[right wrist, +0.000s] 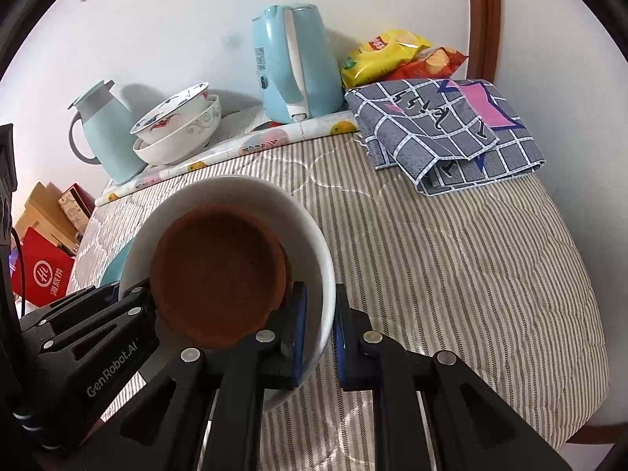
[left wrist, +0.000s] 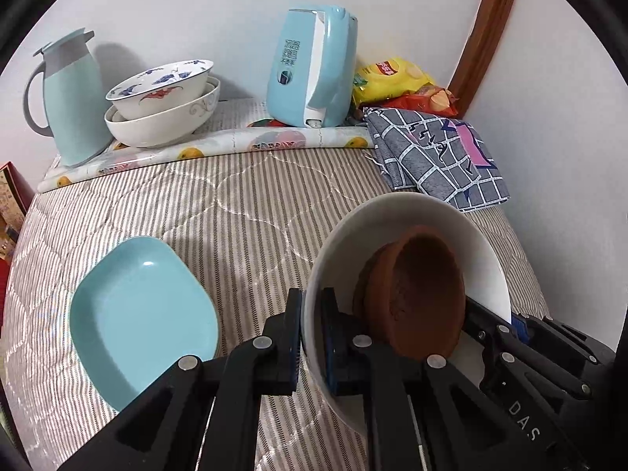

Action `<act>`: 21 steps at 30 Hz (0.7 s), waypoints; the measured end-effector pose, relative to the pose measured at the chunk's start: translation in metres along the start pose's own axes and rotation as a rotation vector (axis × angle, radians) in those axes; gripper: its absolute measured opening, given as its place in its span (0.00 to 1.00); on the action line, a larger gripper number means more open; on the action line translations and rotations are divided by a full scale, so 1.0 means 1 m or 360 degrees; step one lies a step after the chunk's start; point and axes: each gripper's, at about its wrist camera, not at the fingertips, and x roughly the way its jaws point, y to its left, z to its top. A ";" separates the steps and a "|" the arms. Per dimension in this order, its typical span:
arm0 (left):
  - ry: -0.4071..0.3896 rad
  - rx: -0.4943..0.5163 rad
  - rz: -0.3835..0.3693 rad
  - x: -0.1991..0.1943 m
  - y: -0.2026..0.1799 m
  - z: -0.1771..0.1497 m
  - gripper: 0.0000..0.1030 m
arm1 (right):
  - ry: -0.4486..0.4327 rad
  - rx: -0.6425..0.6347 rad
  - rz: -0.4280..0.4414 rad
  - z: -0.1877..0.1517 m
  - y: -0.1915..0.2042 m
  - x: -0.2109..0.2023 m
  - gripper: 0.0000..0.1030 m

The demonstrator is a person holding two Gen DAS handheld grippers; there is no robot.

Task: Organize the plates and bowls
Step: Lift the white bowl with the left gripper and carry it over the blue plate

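A white bowl [left wrist: 424, 219] holds a small brown bowl [left wrist: 424, 298]. My left gripper [left wrist: 312, 337] is shut on the white bowl's left rim. My right gripper [right wrist: 320, 333] is shut on its right rim [right wrist: 325, 294], and the brown bowl [right wrist: 219, 274] shows inside it. The bowl is held between both grippers above the striped quilt [left wrist: 243, 204]. A light blue plate [left wrist: 141, 314] lies on the quilt to the left. Two stacked patterned bowls [left wrist: 165, 98] stand at the back left.
A light blue jug [left wrist: 70, 98] and a blue kettle [left wrist: 314, 66] stand by the wall. Snack bags [left wrist: 396, 82] and a folded checked cloth [left wrist: 439, 153] lie at the back right. Red boxes [right wrist: 43, 271] sit off the left edge.
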 end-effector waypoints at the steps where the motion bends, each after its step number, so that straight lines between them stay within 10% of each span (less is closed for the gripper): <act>1: -0.0003 -0.0001 0.0003 -0.001 0.001 0.001 0.09 | -0.0002 -0.0003 0.0000 0.000 0.001 0.000 0.12; 21: -0.0050 -0.0064 0.0043 -0.018 0.036 0.003 0.10 | -0.0021 -0.0083 0.0048 0.006 0.038 -0.002 0.12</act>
